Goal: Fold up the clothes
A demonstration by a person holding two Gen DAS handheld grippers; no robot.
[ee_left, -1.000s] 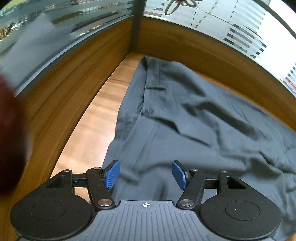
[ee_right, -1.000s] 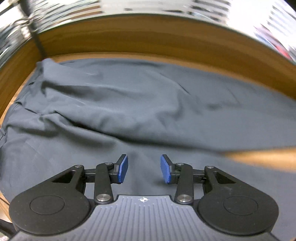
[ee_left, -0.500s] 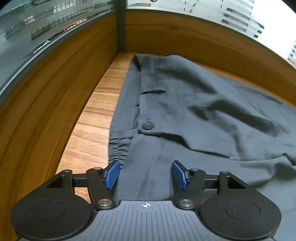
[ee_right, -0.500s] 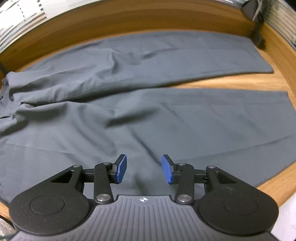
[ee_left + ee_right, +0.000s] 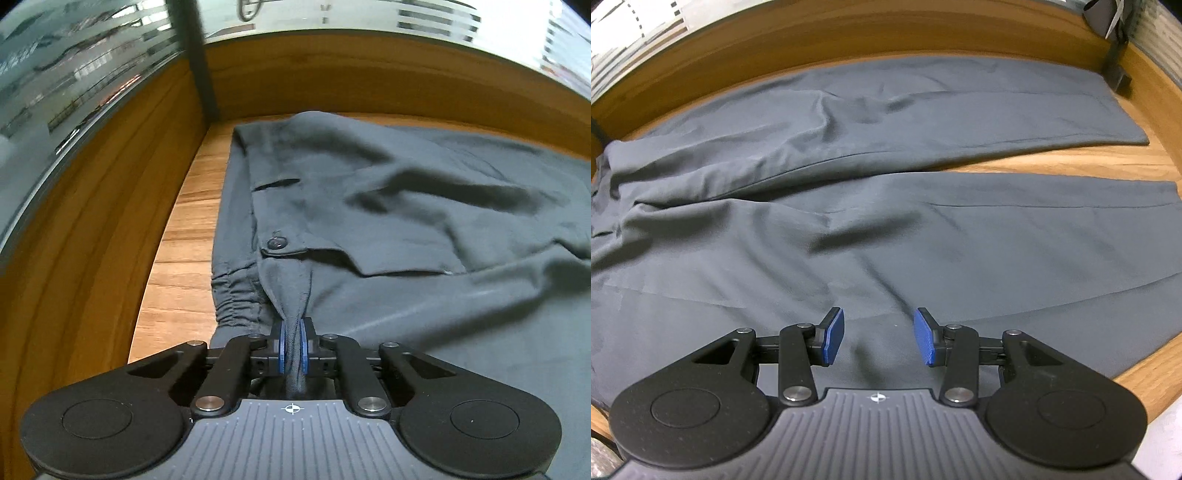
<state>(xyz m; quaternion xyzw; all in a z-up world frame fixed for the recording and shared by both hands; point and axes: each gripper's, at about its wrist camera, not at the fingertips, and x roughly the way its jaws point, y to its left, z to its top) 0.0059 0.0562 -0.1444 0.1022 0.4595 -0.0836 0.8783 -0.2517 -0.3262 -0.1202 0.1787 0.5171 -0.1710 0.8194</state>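
Dark grey trousers [image 5: 886, 229] spread across the wooden surface [image 5: 177, 258].
Left gripper [image 5: 292, 347] pinches the waistband; right gripper [image 5: 879, 339] gapes, empty, and should grab the near edge squarely.

Wooden tabletop [image 5: 184, 229], plank-grained, bordered by a raised wooden wall [image 5: 110, 206] at its left and far sides. Dark grey trousers [image 5: 849, 229] lie spread directly on it, waistband at the left, both legs running right. A bare wedge of wood shows between the legs; bare strips flank the waistband and near-right edge.
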